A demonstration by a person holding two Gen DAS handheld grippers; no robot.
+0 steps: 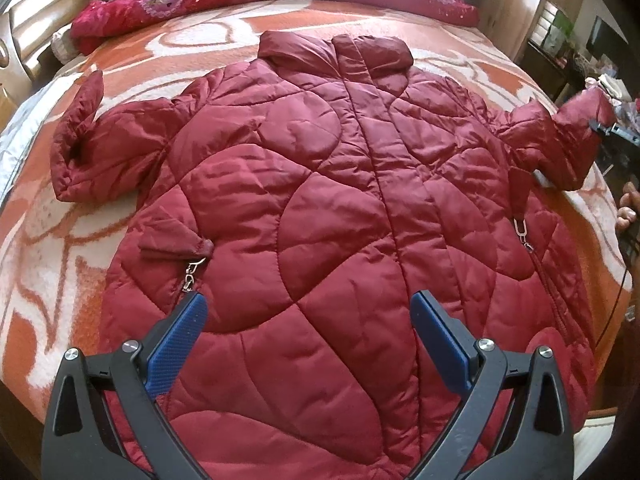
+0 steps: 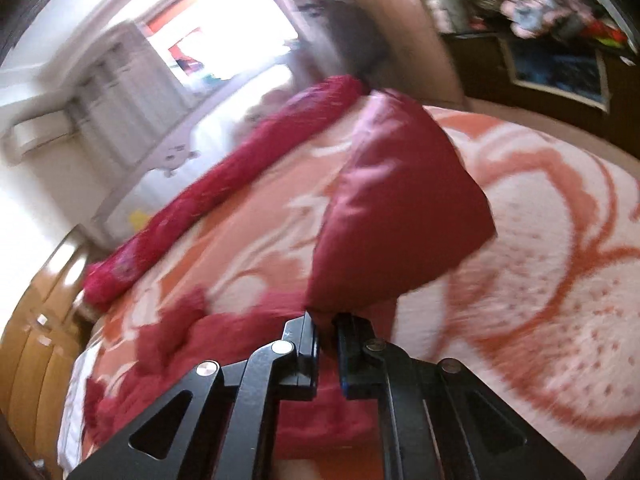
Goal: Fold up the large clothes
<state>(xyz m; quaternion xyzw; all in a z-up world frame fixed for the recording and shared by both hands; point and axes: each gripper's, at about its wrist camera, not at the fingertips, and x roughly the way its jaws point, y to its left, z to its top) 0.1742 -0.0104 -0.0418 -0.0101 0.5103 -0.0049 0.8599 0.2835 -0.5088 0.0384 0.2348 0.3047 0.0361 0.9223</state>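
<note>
Jacket [image 1: 320, 200] beneath spread left gripper [image 1: 308, 312], sleeve [image 2: 400, 208] pinched by right gripper [image 2: 328, 328] (blurred)

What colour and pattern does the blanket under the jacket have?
The blanket is orange with cream swirling shapes, clearest in the left wrist view.

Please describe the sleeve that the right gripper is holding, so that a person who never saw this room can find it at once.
Start from the bed with the orange and white blanket, where a dark red quilted jacket lies spread out, front up. The sleeve is at the picture's right edge in the left wrist view. Unlike the other sleeve, it is pinched in the jaws of the right gripper.
</note>
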